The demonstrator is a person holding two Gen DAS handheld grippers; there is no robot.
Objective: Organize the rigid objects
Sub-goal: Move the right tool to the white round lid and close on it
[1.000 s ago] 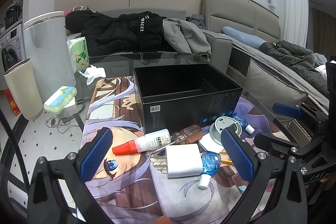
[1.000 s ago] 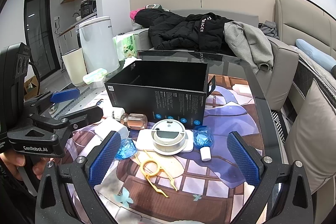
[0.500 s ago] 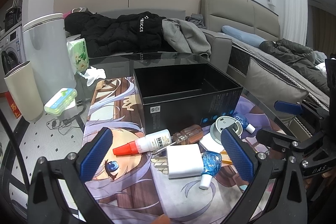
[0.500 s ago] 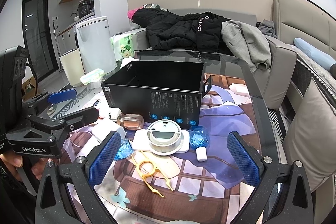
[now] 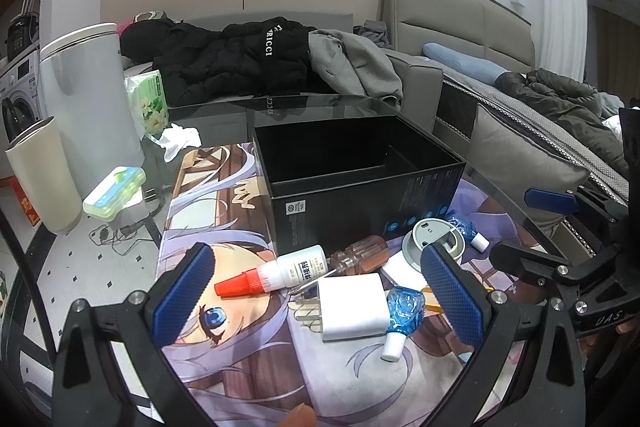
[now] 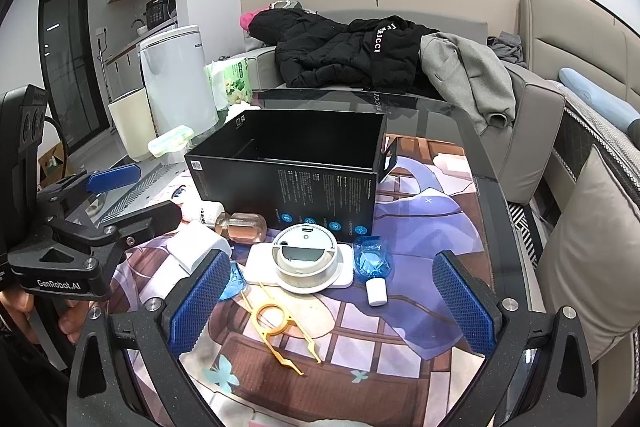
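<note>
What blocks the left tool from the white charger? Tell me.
Nothing visible does. The left tool is open, and the white charger lies flat on the mat between its fingers. A glue bottle and a blue bottle crowd its sides.

Black box [image 6: 288, 183], red-capped white bottle [image 5: 280, 273], white charger [image 5: 352, 301], yellow tool [image 6: 280, 331], anime-print mat [image 6: 400, 339]

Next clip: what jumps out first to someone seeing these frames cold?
The open black box stands mid-table on the anime-print mat, empty as far as its inside shows. Small items crowd its near side: a red-capped glue bottle, a white charger and a round grey-and-white device. Both grippers, left and right, are open.
</note>
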